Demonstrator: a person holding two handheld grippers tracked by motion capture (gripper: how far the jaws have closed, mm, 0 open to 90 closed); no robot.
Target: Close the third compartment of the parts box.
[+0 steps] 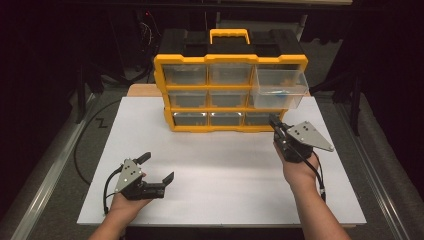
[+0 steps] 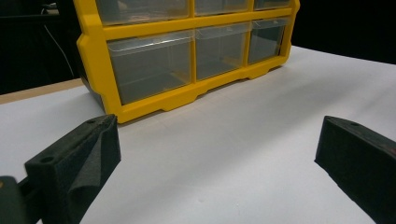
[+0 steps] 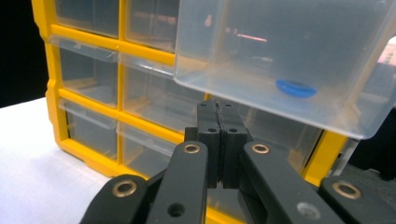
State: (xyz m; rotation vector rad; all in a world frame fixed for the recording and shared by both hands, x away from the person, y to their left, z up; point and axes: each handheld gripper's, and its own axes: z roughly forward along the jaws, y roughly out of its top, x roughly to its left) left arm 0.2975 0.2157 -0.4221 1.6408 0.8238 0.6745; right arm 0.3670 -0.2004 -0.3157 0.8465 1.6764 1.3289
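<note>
A yellow organizer cabinet (image 1: pixel 229 60) with clear drawers in three rows stands at the back of the white board (image 1: pixel 215 170). Its top right drawer (image 1: pixel 279 86) is pulled out, and a small blue object (image 3: pixel 294 87) lies inside it. My right gripper (image 1: pixel 273 121) is shut with nothing between its jaws, and its tips sit just under that drawer, in front of the cabinet's lower right drawers. In the right gripper view the shut gripper (image 3: pixel 218 108) points at the cabinet (image 3: pixel 84 35) below the drawer (image 3: pixel 280 56). My left gripper (image 1: pixel 158 166) rests open near the front left, well short of the cabinet (image 2: pixel 187 95).
A yellow carry handle (image 1: pixel 229 34) tops the cabinet. A strip of wooden surface (image 1: pixel 142 90) shows behind the board's left side. Grey floor and a rail (image 1: pixel 47 175) run along the left. Bare white board (image 2: pixel 243 154) lies between the left gripper's jaws and the cabinet.
</note>
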